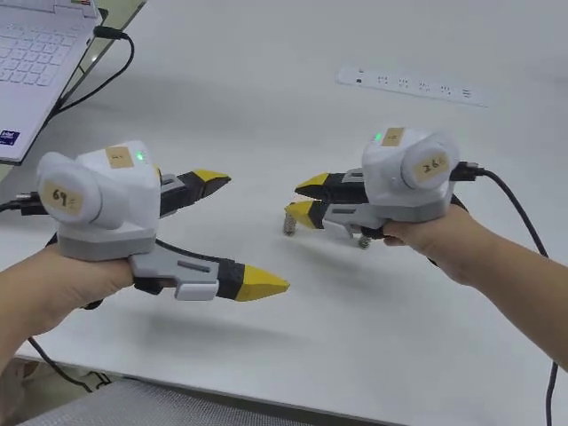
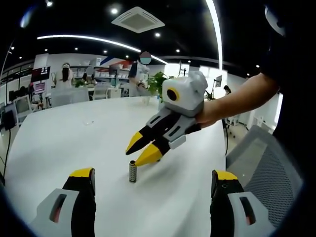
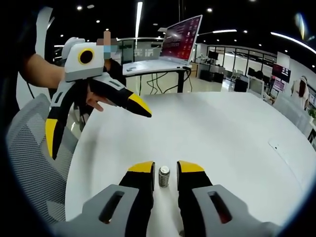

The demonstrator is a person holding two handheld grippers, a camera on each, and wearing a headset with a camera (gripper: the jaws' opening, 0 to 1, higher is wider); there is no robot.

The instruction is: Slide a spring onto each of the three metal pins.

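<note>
I'm aiming the right gripper (image 3: 165, 167), jaws slightly apart, mid-coil at the likely light, squashy spring (image 3: 164, 178) at twelve o'clock; left gripper (image 2: 153, 174) gaping

Even, bright light from ceiling strips (image 2: 215, 29) falls on the white table (image 1: 373, 355), casting soft, faint shadows. The gripper views bend strongly at their edges.

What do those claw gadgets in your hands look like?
The left gripper and right gripper each have a rounded white body, grey handle and black jaws tipped yellow. Each carries a tan numbered sticker, a green light and a black cable.
</note>
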